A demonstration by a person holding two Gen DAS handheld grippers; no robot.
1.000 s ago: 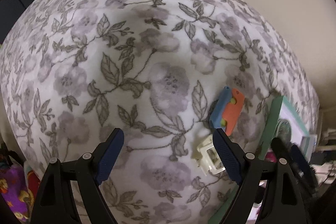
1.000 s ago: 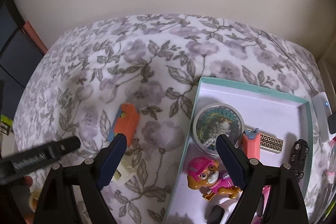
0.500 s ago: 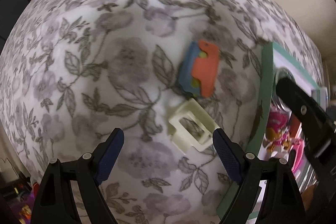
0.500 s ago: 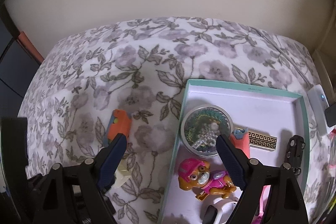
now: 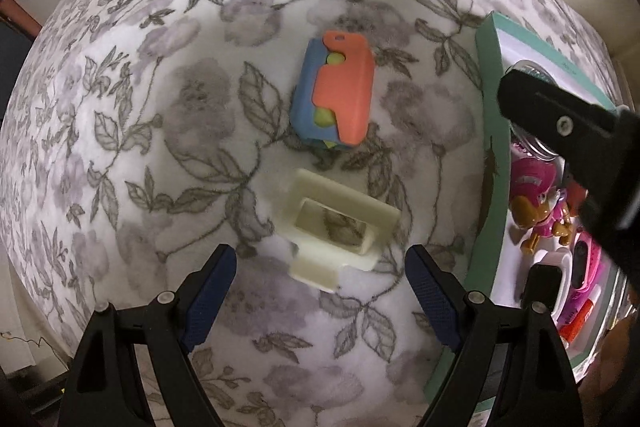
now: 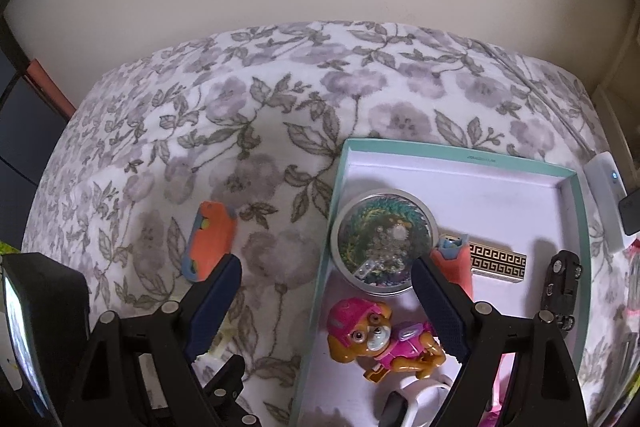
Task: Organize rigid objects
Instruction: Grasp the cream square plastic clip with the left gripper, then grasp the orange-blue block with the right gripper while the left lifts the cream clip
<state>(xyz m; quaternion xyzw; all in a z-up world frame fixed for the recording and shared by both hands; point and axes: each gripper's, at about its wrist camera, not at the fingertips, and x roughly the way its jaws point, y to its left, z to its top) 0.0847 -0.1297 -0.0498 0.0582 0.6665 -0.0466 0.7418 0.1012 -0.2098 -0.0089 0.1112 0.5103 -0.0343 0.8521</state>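
The left gripper [image 5: 320, 283] points straight down over a floral blanket [image 5: 160, 147], its 2 blue-padded jaws spread wide with nothing between the pads. Just beyond the fingertips, between them, lies a cream plastic frame [image 5: 340, 231], flat on the blanket. A little farther sits an orange and blue block [image 5: 340, 91] with yellow-green spots showing at its side; it is near the frame but apart from it. To the right stands a teal box [image 5: 486, 155] with a white inside.

The right gripper [image 6: 326, 291] hangs above the box's left wall, jaws likewise released and empty. In the right wrist view the box [image 6: 460, 151] holds a round tin with a clear lid [image 6: 382, 243], a pup figure in pink [image 6: 376, 339], a gold-patterned black bar [image 6: 498, 261], an orange and blue piece [image 6: 454, 251] partly hidden by the right finger, a small black toy car [image 6: 562, 287] against the right wall, and a white ring-shaped thing at the near edge that is cut off. The orange and blue block lies on the blanket left of the box, well outside it. A white device with a blue light [image 6: 606, 195] lies beyond the box's right wall.
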